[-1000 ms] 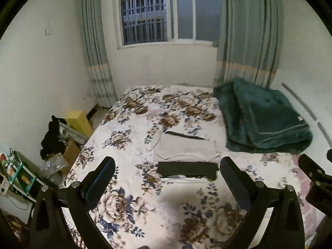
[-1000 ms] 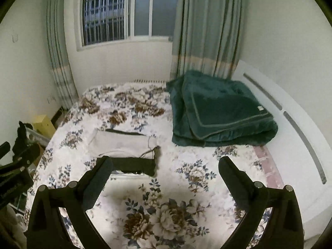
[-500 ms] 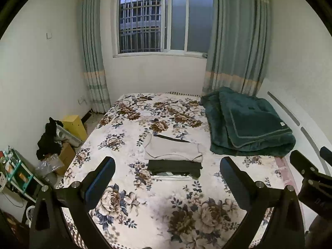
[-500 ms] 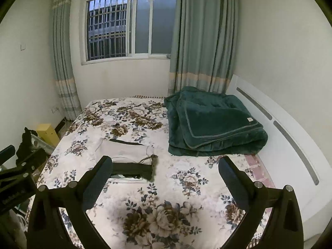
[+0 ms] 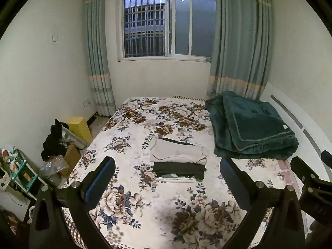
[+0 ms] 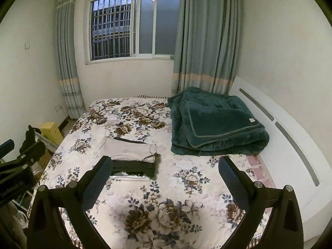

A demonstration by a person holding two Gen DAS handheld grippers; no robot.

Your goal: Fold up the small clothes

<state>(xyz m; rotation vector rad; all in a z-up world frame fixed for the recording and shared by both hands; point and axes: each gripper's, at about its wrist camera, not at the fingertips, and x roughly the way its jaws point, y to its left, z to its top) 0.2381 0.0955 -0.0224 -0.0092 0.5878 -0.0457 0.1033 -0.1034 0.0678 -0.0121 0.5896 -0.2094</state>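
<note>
- two claws, left claw [image 5: 167, 183] & right claw [image 6: 165, 178], both spread apart, holding nothing, above the bed [image 5: 145, 211]
- folded clothes [image 5: 178, 159] stacked mid-frame, left of green blanket [image 5: 251, 126]
- step: prob. betw. garments or done
- next: find an unfolded piece; none visible

White lettering, apparently "Senrobot.AI", runs along the black plastic body of the left gripper [image 6: 14, 183] at the right wrist view's left edge; the small white tag on the folded dark green blanket [image 6: 251, 120] is unreadable.
</note>
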